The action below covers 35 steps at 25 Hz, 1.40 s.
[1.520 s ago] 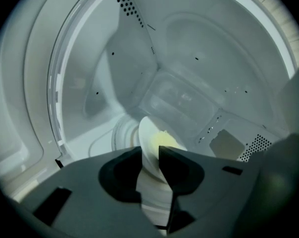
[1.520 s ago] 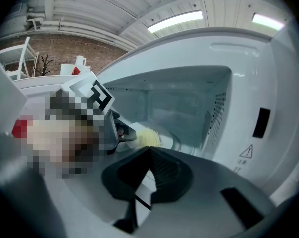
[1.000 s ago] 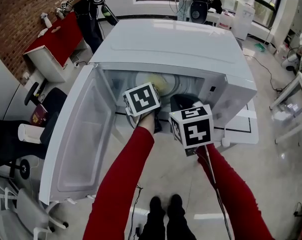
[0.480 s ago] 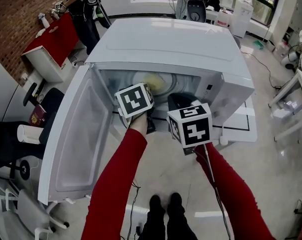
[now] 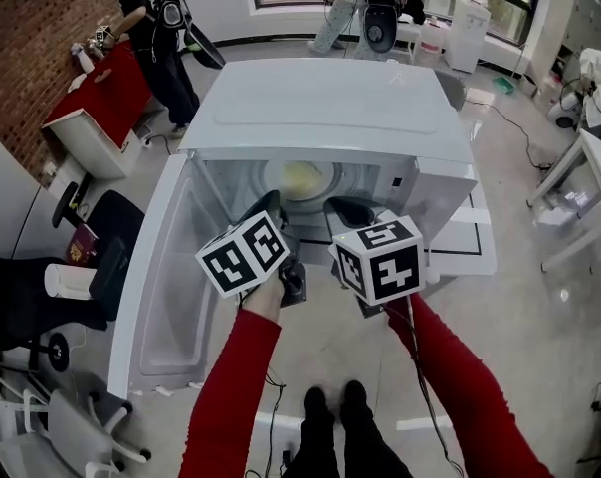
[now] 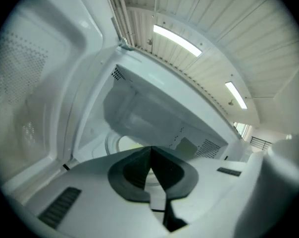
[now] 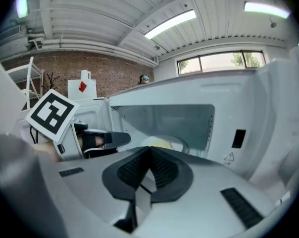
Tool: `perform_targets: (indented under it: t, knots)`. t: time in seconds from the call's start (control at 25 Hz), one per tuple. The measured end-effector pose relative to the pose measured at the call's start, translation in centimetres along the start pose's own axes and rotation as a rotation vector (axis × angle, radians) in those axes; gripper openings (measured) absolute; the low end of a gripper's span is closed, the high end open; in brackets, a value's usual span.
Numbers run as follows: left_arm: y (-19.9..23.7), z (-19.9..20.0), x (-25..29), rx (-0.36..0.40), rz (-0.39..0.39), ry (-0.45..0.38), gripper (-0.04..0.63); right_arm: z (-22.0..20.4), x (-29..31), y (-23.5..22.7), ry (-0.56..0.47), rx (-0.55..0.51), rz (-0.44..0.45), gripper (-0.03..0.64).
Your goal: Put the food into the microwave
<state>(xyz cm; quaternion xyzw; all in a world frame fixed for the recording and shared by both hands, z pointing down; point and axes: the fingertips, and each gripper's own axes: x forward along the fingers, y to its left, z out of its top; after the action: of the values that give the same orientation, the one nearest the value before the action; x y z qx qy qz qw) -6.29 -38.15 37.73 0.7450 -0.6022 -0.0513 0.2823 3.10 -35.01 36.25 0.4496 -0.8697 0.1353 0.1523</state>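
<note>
The white microwave stands with its door swung wide open to the left. Pale yellow food lies on the glass turntable inside, also seen in the left gripper view and the right gripper view. My left gripper hovers just outside the opening, near its left side. Its jaws are shut with nothing between them. My right gripper hangs beside it at the opening's right part. It is shut and empty as well. Neither touches the food.
A red-topped table and a standing person are at the far left. A black chair sits beside the door. White tables stand to the right. My feet and a cable are on the floor below.
My left gripper has drawn back out of the microwave's opening, towards me and leftward. The food stays on the turntable. The right gripper has shifted only slightly.
</note>
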Motion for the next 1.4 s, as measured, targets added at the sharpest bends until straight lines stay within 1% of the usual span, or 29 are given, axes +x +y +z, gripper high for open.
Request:
perform_targets:
  t: [0.12, 0.32, 0.52, 0.64, 0.72, 0.92, 1.16, 1.4]
  knots:
    - [-1.1, -1.0, -2.2, 0.020, -0.056, -0.012, 0.009, -0.1, -1.5, 1.7, -0.024, 0.020, 0.050, 0.014]
    - [-3.9, -0.6, -6.1, 0.127, -0.125, -0.048, 0.009, 0.6, -4.8, 3.8, -0.056, 0.018, 0.116, 0.014]
    - [-6.9, -0.5, -10.6, 0.220, -0.183, -0.093, 0.009, -0.3, -9.1, 5.7, -0.077, 0.060, 0.186, 0.014]
    - [-8.7, -1.2, -12.7, 0.211, -0.254, -0.095, 0.009, -1.2, -11.7, 6.8, -0.088, 0.051, 0.205, 0.014]
    - [-9.4, -2.0, -13.9, 0.205, -0.283, -0.085, 0.009, -1.9, -13.2, 7.4, -0.096, 0.055, 0.216, 0.014]
    - [-10.5, -3.8, -16.8, 0.238, -0.313, -0.057, 0.009, -3.0, -15.9, 8.4, -0.117, 0.090, 0.252, 0.014]
    - [-11.4, -4.4, -19.4, 0.248, -0.315, -0.054, 0.009, -2.6, -18.2, 9.2, -0.156, 0.081, 0.292, 0.014]
    - [-12.2, -5.3, -20.8, 0.256, -0.315, -0.053, 0.009, -3.3, -19.2, 9.5, -0.157, 0.053, 0.297, 0.014]
